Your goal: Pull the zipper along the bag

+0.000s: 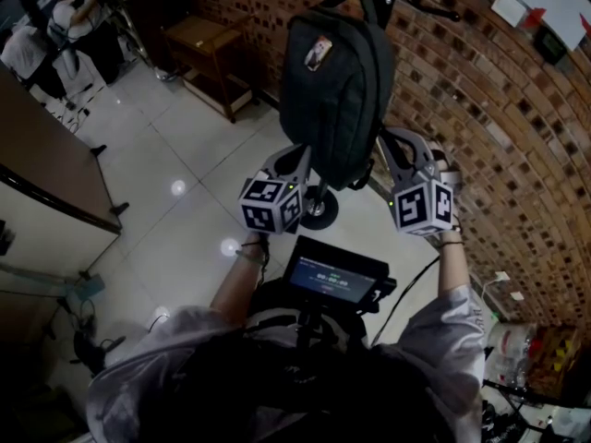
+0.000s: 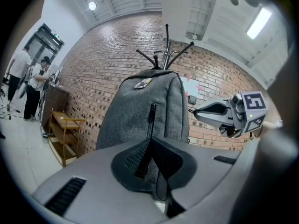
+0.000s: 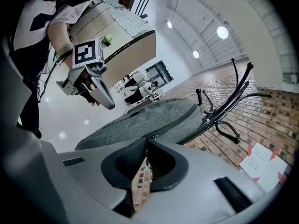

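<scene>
Nearest, the left gripper (image 2: 150, 143) was clamped on a fold of grey fabric at the lower edge of the bag (image 1: 337, 90), steadying it. The jaws of the right gripper (image 3: 147, 146) stood only a slit apart, with brick showing through the gap and the zipper slider (image 3: 153, 136) just at their tips (no tab was clearly pinched between the pads, so I read them as barely off it). The bag hung upright between the two grippers from a black coat stand (image 3: 229, 101), with a short zipper (image 2: 152, 118) running down its front face. By my judgement the pull was partway done. The slider sat around the middle of the side track, and whether the teeth on either side were meshed was too small to tell, so some run was probably left. Behind stood the brick wall (image 1: 480, 118), and farther off a wooden shelf (image 1: 208, 53).
</scene>
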